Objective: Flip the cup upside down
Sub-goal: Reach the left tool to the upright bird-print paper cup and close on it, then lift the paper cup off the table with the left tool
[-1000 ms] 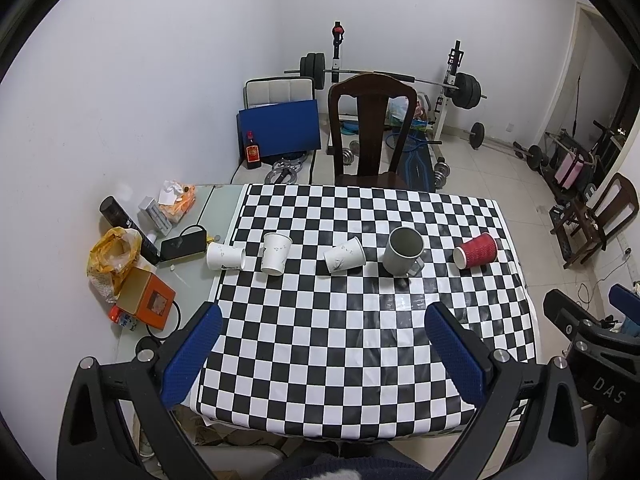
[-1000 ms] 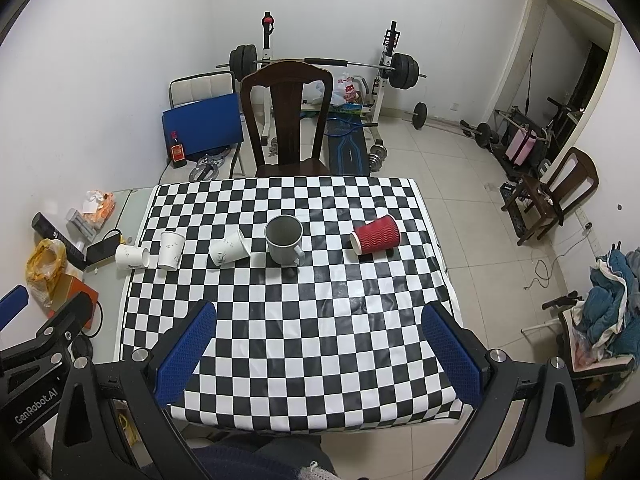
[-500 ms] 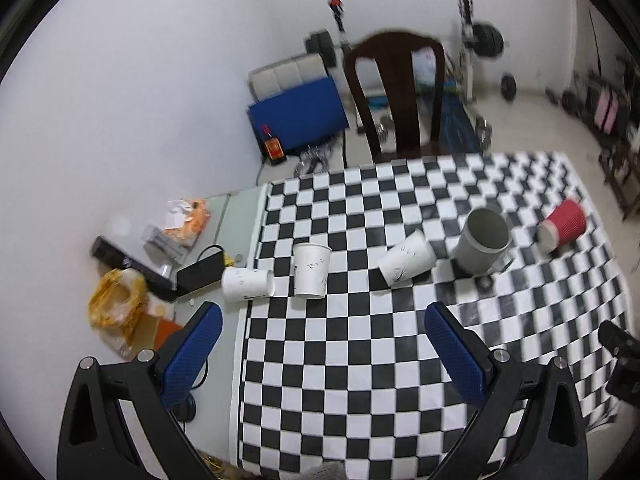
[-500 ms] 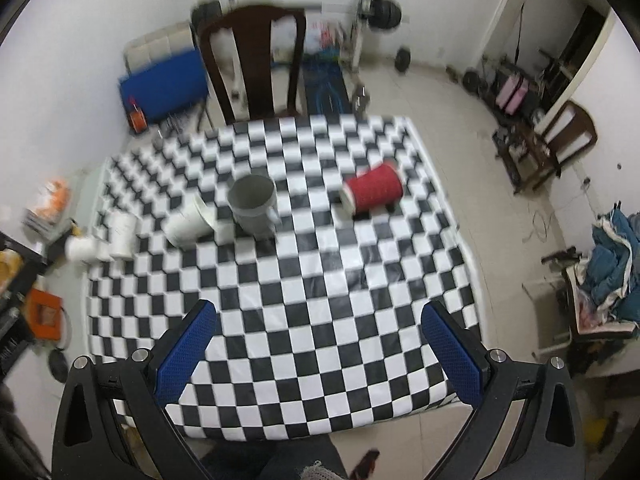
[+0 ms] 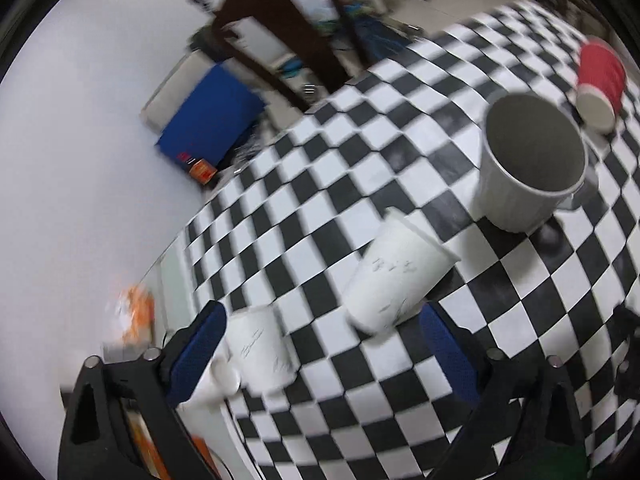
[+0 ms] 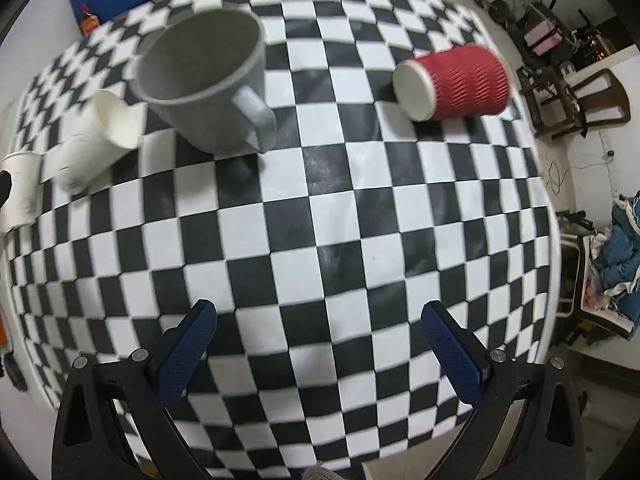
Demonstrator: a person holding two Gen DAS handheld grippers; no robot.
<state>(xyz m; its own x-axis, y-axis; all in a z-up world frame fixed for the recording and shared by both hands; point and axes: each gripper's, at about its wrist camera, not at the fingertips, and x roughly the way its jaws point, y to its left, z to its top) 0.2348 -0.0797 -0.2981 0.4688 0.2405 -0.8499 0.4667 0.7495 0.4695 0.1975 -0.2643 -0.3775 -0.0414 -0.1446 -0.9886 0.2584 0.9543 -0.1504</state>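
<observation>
A black-and-white checkered surface (image 6: 320,216) fills most of both views. Beyond its far edge stands a dark wooden chair (image 5: 288,36), and left of that a blue panel (image 5: 208,120) leans against a plain white wall (image 5: 80,140). A small orange box (image 5: 202,170) sits at the panel's foot. To the right, the floor (image 6: 592,184) is pale; a second wooden chair (image 6: 588,100) stands there, with weights (image 6: 500,8) farther back and blue cloth (image 6: 620,248) heaped nearer.
</observation>
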